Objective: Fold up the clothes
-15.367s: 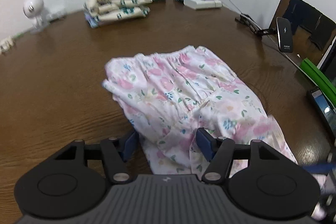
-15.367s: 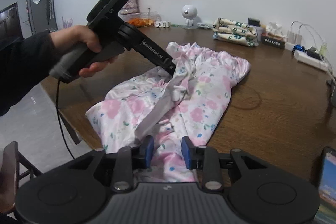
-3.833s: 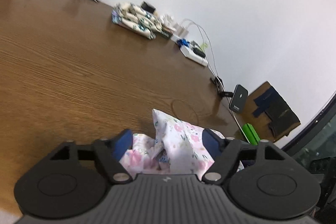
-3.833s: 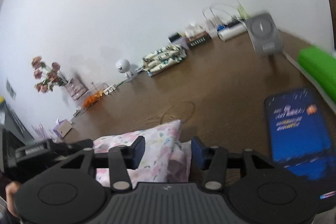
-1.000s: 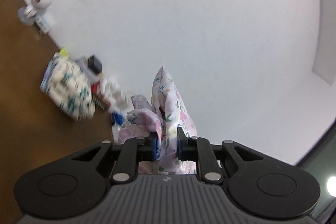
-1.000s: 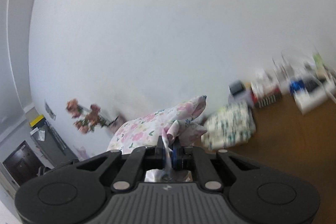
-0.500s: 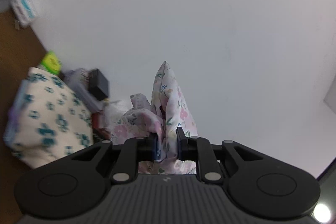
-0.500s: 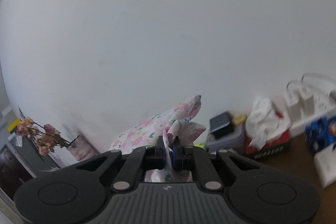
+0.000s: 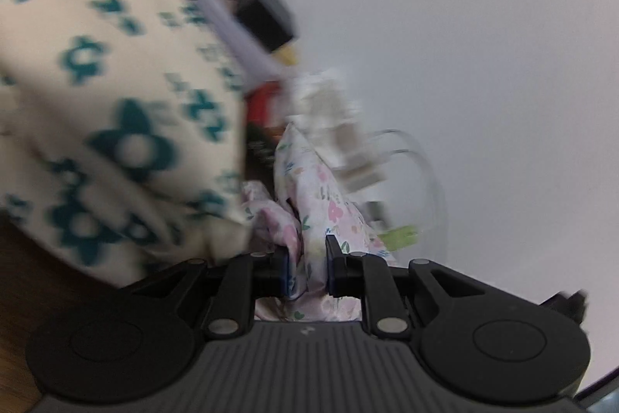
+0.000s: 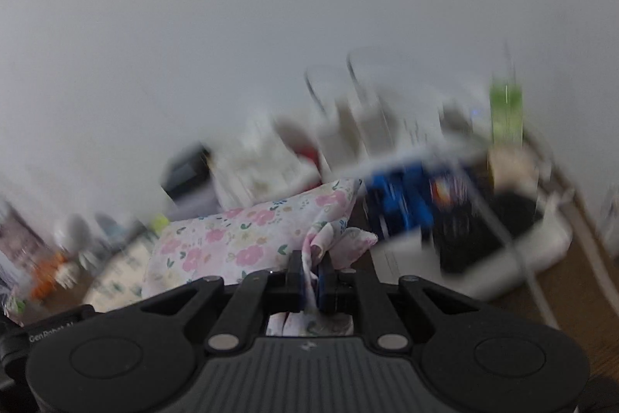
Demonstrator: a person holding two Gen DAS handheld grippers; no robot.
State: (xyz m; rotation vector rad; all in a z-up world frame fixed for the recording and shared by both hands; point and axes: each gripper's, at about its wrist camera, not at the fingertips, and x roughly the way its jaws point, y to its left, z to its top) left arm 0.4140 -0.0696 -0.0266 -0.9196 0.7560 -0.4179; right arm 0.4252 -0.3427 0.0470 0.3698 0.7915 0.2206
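The pink floral garment (image 9: 309, 204) is thin, limp and light; it bunches wherever pinched, and its sheen suggests it may slip, so in my judgement it is best held at hems or corners with a full bite of cloth. The left gripper (image 9: 307, 268) is closed to a narrow gap on a thick wad of the fabric, which rises toward 12 o'clock. The right gripper (image 10: 309, 275) is nearly fully closed on a thinner fold (image 10: 255, 235), which spreads toward 10 o'clock. Both grippers point low toward the wall clutter. A cream garment with teal flowers (image 9: 108, 126) fills the left view at 9 to 10 o'clock, touching the pink cloth. The blurred surroundings suggest motion.
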